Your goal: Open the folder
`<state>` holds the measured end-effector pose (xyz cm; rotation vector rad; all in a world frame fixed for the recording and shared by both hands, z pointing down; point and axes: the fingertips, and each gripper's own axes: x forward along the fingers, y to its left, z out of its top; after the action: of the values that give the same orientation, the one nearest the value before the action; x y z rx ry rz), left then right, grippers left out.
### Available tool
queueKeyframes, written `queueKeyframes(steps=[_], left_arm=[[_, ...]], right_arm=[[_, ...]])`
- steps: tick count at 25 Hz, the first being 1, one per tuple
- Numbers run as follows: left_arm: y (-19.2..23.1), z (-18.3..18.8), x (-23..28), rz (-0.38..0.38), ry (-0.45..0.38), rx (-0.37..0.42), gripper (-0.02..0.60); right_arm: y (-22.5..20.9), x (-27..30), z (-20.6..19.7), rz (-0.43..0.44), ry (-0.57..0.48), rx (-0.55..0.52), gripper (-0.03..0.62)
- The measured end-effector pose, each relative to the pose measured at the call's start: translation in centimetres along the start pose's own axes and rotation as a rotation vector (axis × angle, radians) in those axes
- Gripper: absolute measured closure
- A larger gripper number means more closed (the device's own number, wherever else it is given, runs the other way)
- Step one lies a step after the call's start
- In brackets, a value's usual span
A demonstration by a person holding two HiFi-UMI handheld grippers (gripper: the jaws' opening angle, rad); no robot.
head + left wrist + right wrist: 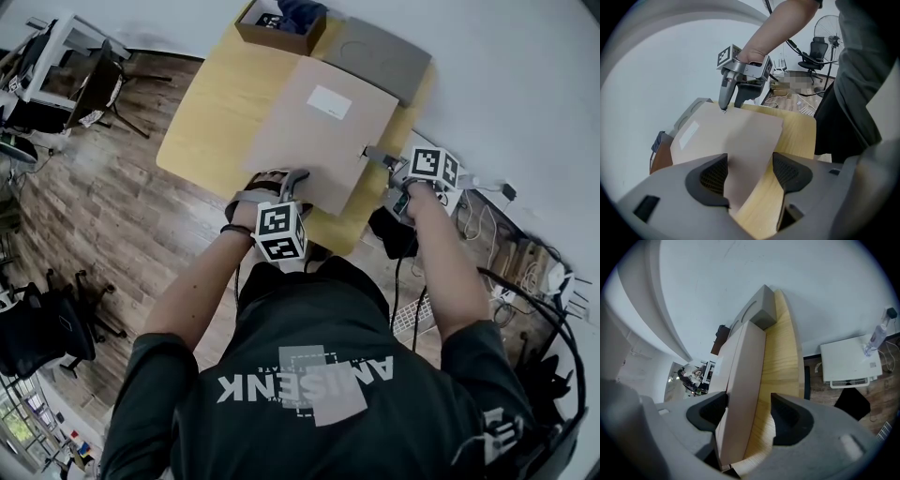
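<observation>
A flat brown folder (323, 131) with a white label (329, 101) lies shut on the yellow wooden table (211, 112). My left gripper (279, 180) stands at the folder's near edge. In the left gripper view its jaws are open, with the folder's near corner (745, 154) lying between them. My right gripper (375, 153) is at the folder's right edge. In the right gripper view the folder's edge (743, 394) runs between the open jaws, close to the left one and apart from the right one. The left gripper view also shows the right gripper (731, 107) at the folder's far corner.
A flat grey case (375, 56) lies behind the folder, partly under it. A cardboard box (281, 28) holding dark things stands at the table's far corner. Office chairs (103, 84) stand on the wood floor at left. A white device (851, 359) and cables (525, 272) are at right.
</observation>
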<state>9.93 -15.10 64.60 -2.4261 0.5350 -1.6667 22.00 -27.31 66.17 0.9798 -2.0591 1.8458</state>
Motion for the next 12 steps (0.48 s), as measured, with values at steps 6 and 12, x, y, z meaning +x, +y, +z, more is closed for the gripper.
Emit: queueKeyframes(steps=[6, 12], left_arm=[[-0.24, 0.12, 0.13, 0.022, 0.002, 0.11, 0.308], [-0.65, -0.06, -0.08, -0.001, -0.02, 0.108, 0.366]], right_arm=[[-0.03, -0.02, 0.03, -0.006, -0.007, -0.006, 0.296], [-0.12, 0.08, 0.03, -0.008, -0.01, -0.007, 0.298]])
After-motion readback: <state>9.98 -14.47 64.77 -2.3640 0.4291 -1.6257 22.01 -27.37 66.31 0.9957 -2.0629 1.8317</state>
